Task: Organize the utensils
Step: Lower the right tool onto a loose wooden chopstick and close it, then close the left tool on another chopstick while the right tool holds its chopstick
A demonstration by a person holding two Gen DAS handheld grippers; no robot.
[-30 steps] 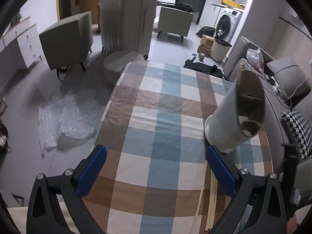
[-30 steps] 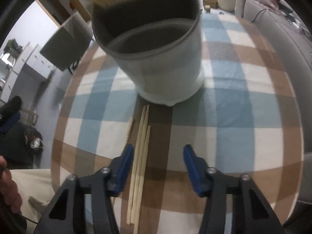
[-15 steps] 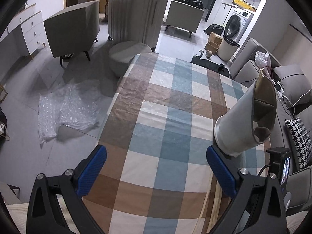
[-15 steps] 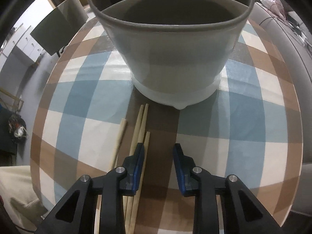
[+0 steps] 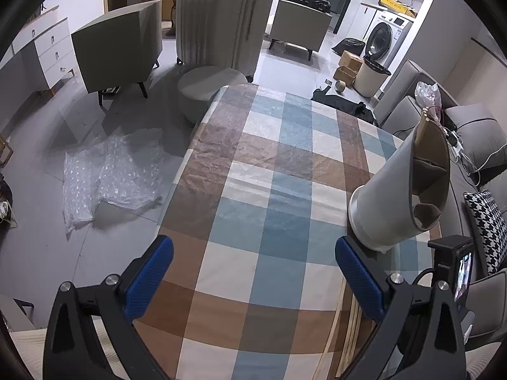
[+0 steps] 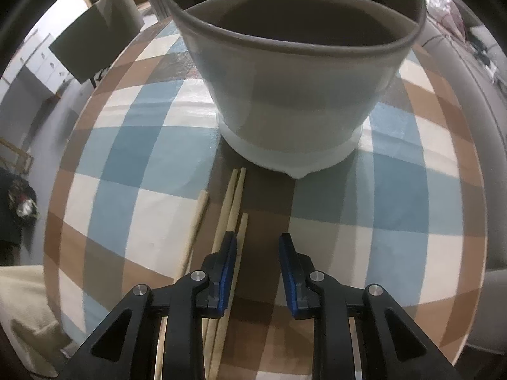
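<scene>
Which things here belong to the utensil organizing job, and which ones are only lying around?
Belonging to the job:
- chopsticks on the checked tablecloth
- grey utensil holder
- right gripper, nothing between its fingers
- left gripper, open

Just lying about:
- bubble wrap on the floor
- armchair
- round stool
- washing machine
- houndstooth cushion

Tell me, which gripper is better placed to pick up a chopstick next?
Right. The right gripper hangs directly over the chopsticks in front of the holder; the left gripper is wide open above bare tablecloth.
</scene>
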